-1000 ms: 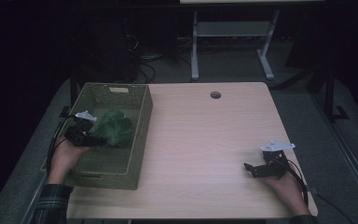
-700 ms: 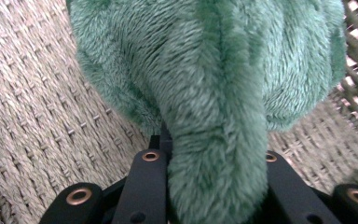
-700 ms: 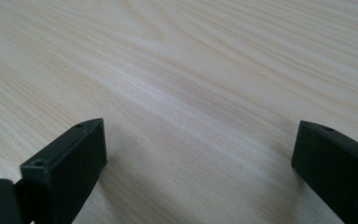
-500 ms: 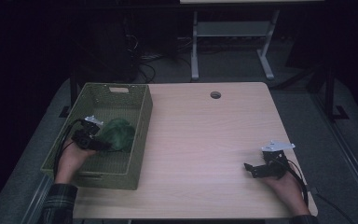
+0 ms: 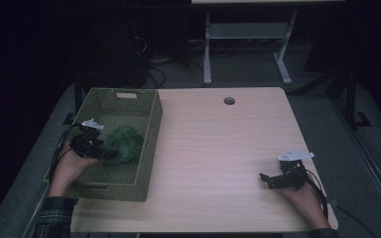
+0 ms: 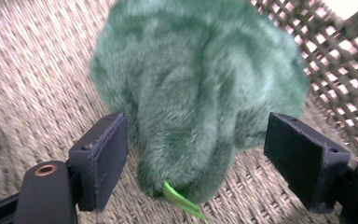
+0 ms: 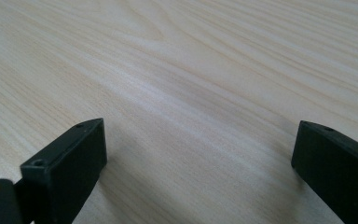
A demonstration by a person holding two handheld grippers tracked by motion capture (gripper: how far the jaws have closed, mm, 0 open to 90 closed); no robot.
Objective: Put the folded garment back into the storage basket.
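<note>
**Green plush lies in the basket, my left claw parted around it**

The wooden table (image 5: pixel 218 148) spreads in front of me, pale and grained, with a small round hole (image 5: pixel 229 100) near its far edge. On its left side stands the woven olive basket (image 5: pixel 149 144), long side running away from me.

Inside the basket, on its woven floor near the right wall, lies the green plush cloth (image 5: pixel 124 145), bunched into a soft lump, a thin bright-green tag (image 6: pixel 182 202) sticking out at its near end.

My left claw (image 5: pixel 110 155) reaches into the basket. Its jaws have just been opening and now stand wide, the narrow end of the plush between them, the left pad right against the fur and the right pad clear of it.

My right claw (image 5: pixel 264 178) rests low at the table's near right corner, well apart from the basket, jaws spread wide over bare wood.
</note>
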